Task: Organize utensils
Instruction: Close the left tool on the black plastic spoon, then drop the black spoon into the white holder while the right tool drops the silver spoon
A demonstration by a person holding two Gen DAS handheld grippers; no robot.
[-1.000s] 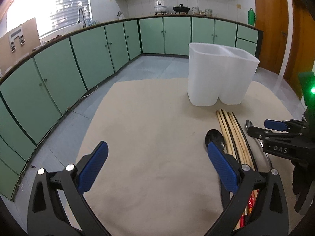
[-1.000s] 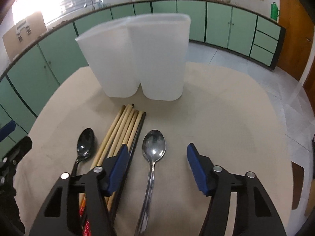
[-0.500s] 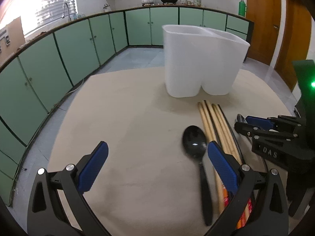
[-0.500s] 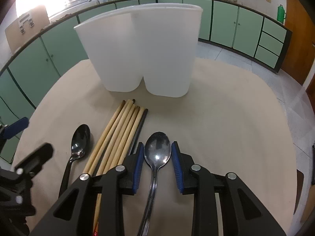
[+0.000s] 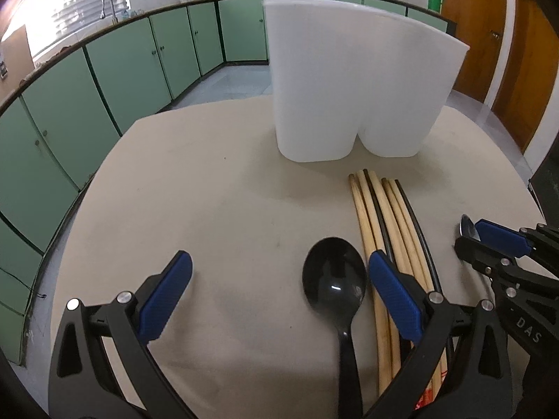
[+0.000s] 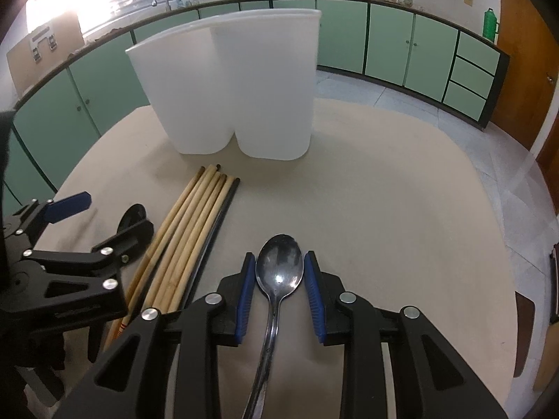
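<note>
While our right gripper clamps the steel spoon at its bowl, our left gripper stands wide above the black spoon.

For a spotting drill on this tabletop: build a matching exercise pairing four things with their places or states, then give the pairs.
Things:
1. shiny metal spoon
2. black plastic spoon
3. bundle of wooden chopsticks
4. white two-compartment plastic holder

Places or states:
A. upright at the far side of the table
B. between the left gripper's open jaws
C. lying between the two spoons
D. between the right gripper's pads

Pairs: 1-D, 2-B, 3-C, 4-A
</note>
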